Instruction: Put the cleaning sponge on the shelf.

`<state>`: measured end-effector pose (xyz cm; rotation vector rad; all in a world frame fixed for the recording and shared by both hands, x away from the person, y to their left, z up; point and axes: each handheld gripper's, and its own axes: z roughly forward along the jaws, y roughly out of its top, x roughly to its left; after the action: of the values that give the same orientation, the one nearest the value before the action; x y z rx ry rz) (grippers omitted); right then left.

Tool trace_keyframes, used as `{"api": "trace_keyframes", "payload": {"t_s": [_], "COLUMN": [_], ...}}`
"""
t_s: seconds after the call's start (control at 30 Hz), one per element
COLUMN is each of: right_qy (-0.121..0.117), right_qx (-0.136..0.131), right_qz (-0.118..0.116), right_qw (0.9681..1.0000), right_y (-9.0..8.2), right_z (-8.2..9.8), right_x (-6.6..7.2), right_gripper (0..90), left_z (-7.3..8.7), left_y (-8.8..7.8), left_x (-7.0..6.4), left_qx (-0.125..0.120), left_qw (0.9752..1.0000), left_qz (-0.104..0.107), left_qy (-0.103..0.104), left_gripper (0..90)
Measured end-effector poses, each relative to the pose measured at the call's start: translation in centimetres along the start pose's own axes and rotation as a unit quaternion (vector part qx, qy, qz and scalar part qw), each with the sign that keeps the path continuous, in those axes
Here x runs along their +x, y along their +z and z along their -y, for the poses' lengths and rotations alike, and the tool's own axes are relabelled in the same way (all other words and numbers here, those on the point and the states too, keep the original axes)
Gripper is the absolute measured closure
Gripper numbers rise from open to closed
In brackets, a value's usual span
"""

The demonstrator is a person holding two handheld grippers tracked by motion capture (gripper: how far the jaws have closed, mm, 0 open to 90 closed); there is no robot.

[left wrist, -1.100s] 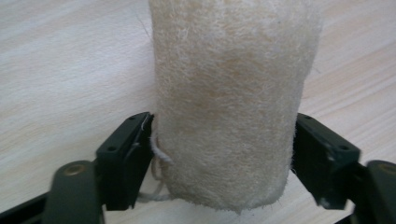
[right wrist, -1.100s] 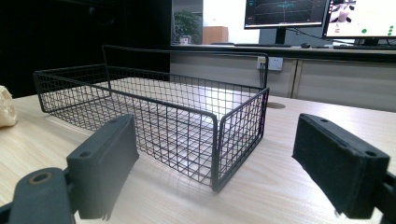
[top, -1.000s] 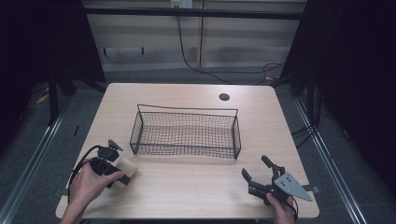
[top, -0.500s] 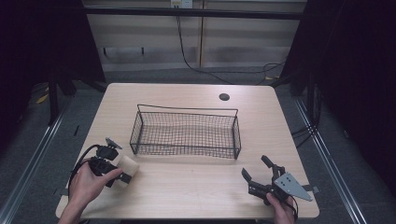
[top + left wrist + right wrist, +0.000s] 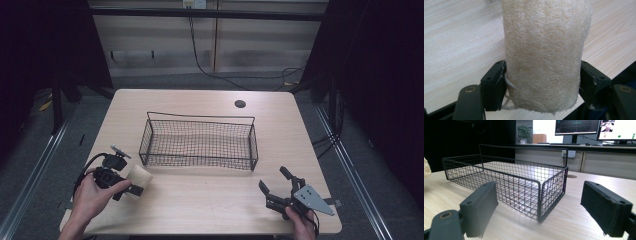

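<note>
The left gripper (image 5: 131, 184) has its 2 jaws closed on a pale loofah (image 5: 544, 55), held at the near left of the counter (image 5: 200, 205), just beside the front left corner of the wire basket (image 5: 200, 142). The right gripper (image 5: 275, 184) rests at the near right, its jaws wide apart with nothing between them, facing the basket's corner.

Cream, fibrous loofah (image 5: 544, 55) between black jaws — black grid-mesh wire basket (image 5: 200, 142) on the pale wood-grain table (image 5: 210, 200).
</note>
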<state>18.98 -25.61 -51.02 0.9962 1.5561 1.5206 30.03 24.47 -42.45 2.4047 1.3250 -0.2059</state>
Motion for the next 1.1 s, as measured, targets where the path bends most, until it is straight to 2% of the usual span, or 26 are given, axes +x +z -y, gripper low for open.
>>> {"api": "trace_keyframes", "payload": {"t_s": [0.23,0.67,0.7,0.77,0.87,0.93,0.97,1.03,1.1], "right_qy": [0.000,0.000,0.000,0.001,0.001,-0.001,0.000,0.000,0.000], "right_qx": [0.000,-0.002,-0.002,-0.002,-0.002,-0.003,-0.003,-0.003,-0.003], "right_qz": [0.000,0.002,0.001,0.002,0.003,0.004,0.004,0.003,0.004], "right_qw": [1.0000,1.0000,1.0000,1.0000,1.0000,1.0000,1.0000,1.0000,1.0000], "right_y": [0.0,0.0,0.0,0.0,0.0,-0.1,-0.1,0.0,-0.1], "right_z": [0.0,0.0,0.0,0.0,0.0,0.0,0.0,0.0,0.0], "right_x": [0.0,0.0,0.0,0.0,0.0,0.0,0.0,0.0,0.0], "right_gripper": [13.2,13.2,13.2,13.2,13.2,13.2,13.2,13.2,13.2], "left_z": [0.1,-0.1,-0.1,-0.1,0.0,-0.1,-0.2,-0.4,-0.7], "left_y": [-0.5,-2.8,-2.8,-3.0,-3.2,-3.6,-3.7,-4.1,-4.4], "left_x": [0.0,-0.3,-0.3,-0.3,-0.3,-0.1,-0.3,-0.4,-0.6], "left_qx": [-0.003,-0.021,-0.025,-0.025,-0.033,-0.030,-0.037,-0.036,-0.036], "left_qw": [1.0000,0.9996,0.9995,0.9995,0.9993,0.9993,0.9992,0.9992,0.9992], "left_qz": [0.003,0.013,0.009,0.014,0.018,0.019,0.017,0.016,0.017], "left_qy": [0.002,0.016,0.014,0.016,0.004,0.009,0.002,0.010,0.008], "left_gripper": [31.0,31.0,31.0,30.9,30.9,30.9,30.9,30.9,30.9]}}
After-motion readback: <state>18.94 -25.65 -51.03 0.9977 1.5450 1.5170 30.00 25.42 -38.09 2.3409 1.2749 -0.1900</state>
